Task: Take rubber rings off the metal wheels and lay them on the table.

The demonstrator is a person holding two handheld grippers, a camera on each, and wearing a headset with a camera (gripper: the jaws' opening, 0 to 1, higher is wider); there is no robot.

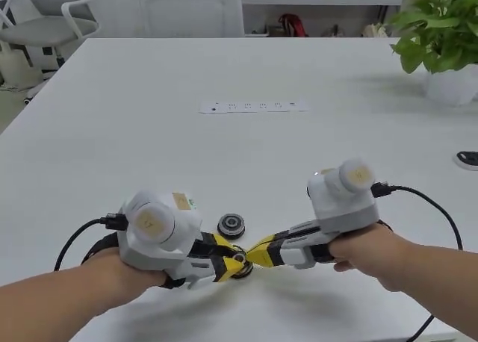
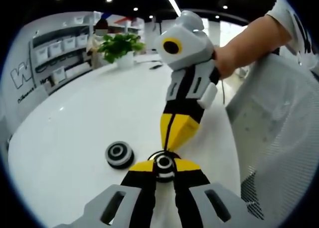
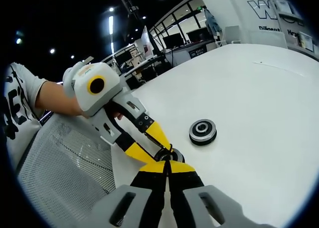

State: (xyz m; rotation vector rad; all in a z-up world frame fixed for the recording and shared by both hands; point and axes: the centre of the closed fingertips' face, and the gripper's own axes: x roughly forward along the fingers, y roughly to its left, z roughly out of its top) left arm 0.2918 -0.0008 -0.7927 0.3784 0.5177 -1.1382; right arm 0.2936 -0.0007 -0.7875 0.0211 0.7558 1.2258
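Observation:
A small metal wheel (image 1: 240, 263) with a black rubber ring sits between the yellow jaws of my left gripper (image 1: 237, 261), just above the white table near its front edge. In the left gripper view the wheel (image 2: 164, 162) is clamped from both sides by that gripper (image 2: 165, 165). My right gripper (image 1: 254, 254) meets it from the right, its tips (image 2: 171, 144) closed on the ring at the wheel's rim. From the right gripper view, the right gripper (image 3: 168, 164) pinches the ring's edge (image 3: 167, 154). A second ringed wheel (image 1: 231, 225) lies flat on the table just behind.
A white socket strip (image 1: 254, 105) is set into the table's middle. A potted plant (image 1: 441, 36) stands at the far right, and a black object (image 1: 469, 160) lies at the right edge. Chairs (image 1: 45, 21) stand behind the table. Cables trail from both grippers.

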